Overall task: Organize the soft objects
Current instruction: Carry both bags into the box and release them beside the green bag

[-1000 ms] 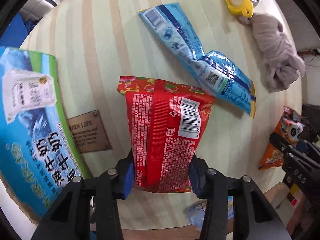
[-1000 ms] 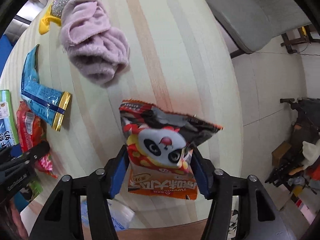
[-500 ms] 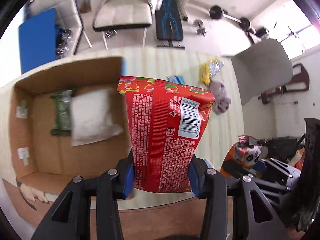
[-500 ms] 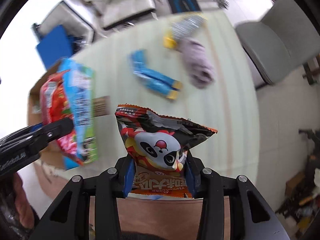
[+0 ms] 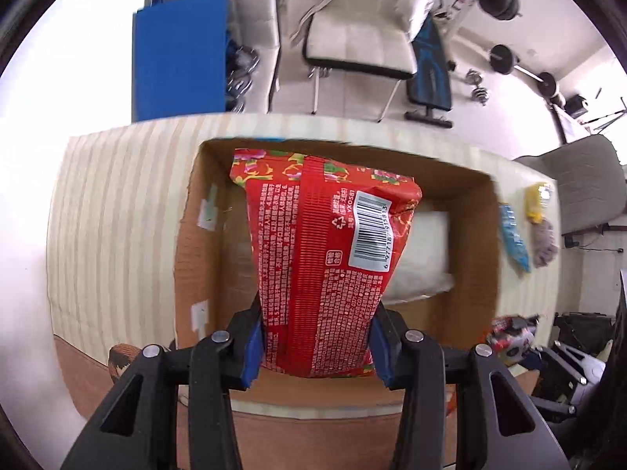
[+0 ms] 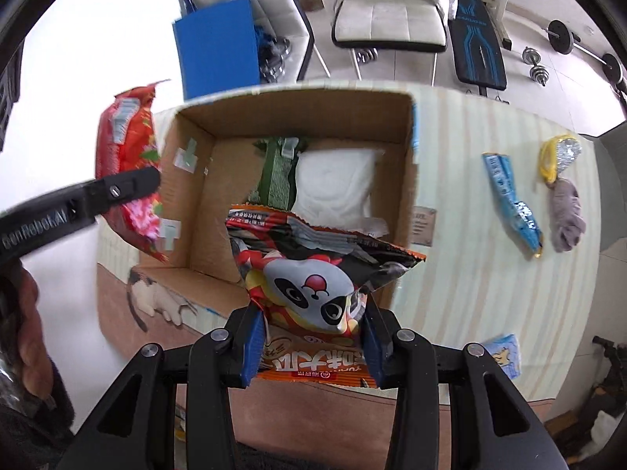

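Note:
My left gripper is shut on a red snack bag and holds it upright above the open cardboard box. My right gripper is shut on an orange and black panda snack bag, held above the near right part of the same box. Inside the box lie a white soft pack and a green packet. The left gripper and red bag show at the left of the right wrist view.
On the striped table right of the box lie a blue packet, a grey-pink cloth and a yellow and silver item. A small brown plaque sits beside the box. Chairs and gym gear stand beyond the table.
Both grippers rose from the table with their bags and moved left. They now hold them over the open box.

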Available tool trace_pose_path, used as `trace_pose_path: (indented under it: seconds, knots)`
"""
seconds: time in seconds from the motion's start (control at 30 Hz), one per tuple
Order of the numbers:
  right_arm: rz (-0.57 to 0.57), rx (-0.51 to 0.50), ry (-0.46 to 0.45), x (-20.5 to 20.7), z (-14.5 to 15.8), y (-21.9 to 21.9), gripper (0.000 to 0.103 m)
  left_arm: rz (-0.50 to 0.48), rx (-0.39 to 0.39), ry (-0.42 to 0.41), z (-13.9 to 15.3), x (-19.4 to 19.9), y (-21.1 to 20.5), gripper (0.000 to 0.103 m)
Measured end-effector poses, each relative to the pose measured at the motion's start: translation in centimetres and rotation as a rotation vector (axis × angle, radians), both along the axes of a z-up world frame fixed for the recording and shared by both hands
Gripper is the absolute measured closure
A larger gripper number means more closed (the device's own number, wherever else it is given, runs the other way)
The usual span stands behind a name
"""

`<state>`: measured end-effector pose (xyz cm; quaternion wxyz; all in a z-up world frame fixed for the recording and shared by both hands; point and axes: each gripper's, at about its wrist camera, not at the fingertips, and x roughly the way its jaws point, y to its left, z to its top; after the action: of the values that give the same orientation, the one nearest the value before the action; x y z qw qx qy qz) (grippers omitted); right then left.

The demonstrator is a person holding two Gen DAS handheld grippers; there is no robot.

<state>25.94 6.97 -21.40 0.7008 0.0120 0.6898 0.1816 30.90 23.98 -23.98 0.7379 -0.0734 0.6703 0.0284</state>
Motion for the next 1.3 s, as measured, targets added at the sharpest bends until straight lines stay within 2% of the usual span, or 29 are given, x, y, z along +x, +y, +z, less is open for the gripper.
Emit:
trace_pose_path:
  seconds: [0.07,0.17,0.33,0.6,0.77,0.87,0.9,0.93,0.97,1.0,1.03,1.1,1.17,1.23,1.3]
  knots:
    - [-0.005,-0.033,0.032,0.8,-3.3,1.2,0.059,0.008,-0.013,0.046,-2.8,1.5,1.3,0.061]
    - [-0.012,-0.09,0.069,1.4,-6.4,2.6,0.059,0.009,-0.038,0.111,-6.2,3.5,2.8,0.061]
    - [-0.011,-0.156,0.13,2.4,-11.5,3.1,0.059,-0.027,-0.027,0.163,-9.7,6.3,3.4,0.061]
    - [-0.007,-0.212,0.192,3.1,-16.5,2.5,0.058,-0.077,-0.057,0.267,-14.4,8.9,2.7,0.061]
    - [0.001,-0.249,0.224,3.5,-17.9,2.5,0.058,-0.074,-0.049,0.302,-15.6,8.9,3.0,0.059]
    - [-0.016,-0.24,0.247,4.1,-17.9,2.1,0.054,-0.073,-0.062,0.295,-14.6,8.7,3.1,0.052]
    - [-0.025,-0.228,0.254,4.2,-17.7,1.9,0.052,-0.076,-0.057,0.279,-13.9,8.6,3.1,0.047]
    - [-0.033,-0.211,0.253,4.4,-17.3,1.7,0.044,-0.083,-0.055,0.261,-13.1,8.6,3.2,0.04]
    - [-0.037,-0.195,0.25,4.6,-16.9,1.5,0.041,-0.088,-0.058,0.245,-12.2,8.5,3.2,0.036]
    - [-0.042,-0.176,0.244,4.7,-16.3,1.4,0.035,-0.087,-0.06,0.219,-10.9,8.2,3.2,0.028]
    - [-0.044,-0.171,0.229,4.8,-15.3,1.2,0.024,-0.087,-0.066,0.194,-9.9,7.9,3.2,0.02]
    - [-0.04,-0.174,0.188,4.9,-13.6,1.0,0.01,-0.067,-0.092,0.135,-7.4,6.7,3.3,0.005]
    - [-0.053,-0.168,0.145,5.0,-11.8,0.5,0.01,-0.069,-0.093,0.081,-5.1,4.9,2.9,0.005]
    - [-0.087,-0.165,0.094,4.9,-10.0,-0.4,0.001,-0.081,-0.072,0.041,-3.2,2.8,2.3,0.004]
    - [-0.106,-0.17,0.05,4.8,-8.8,-0.5,0.0,-0.081,-0.052,0.003,-1.8,0.8,1.8,0.004]
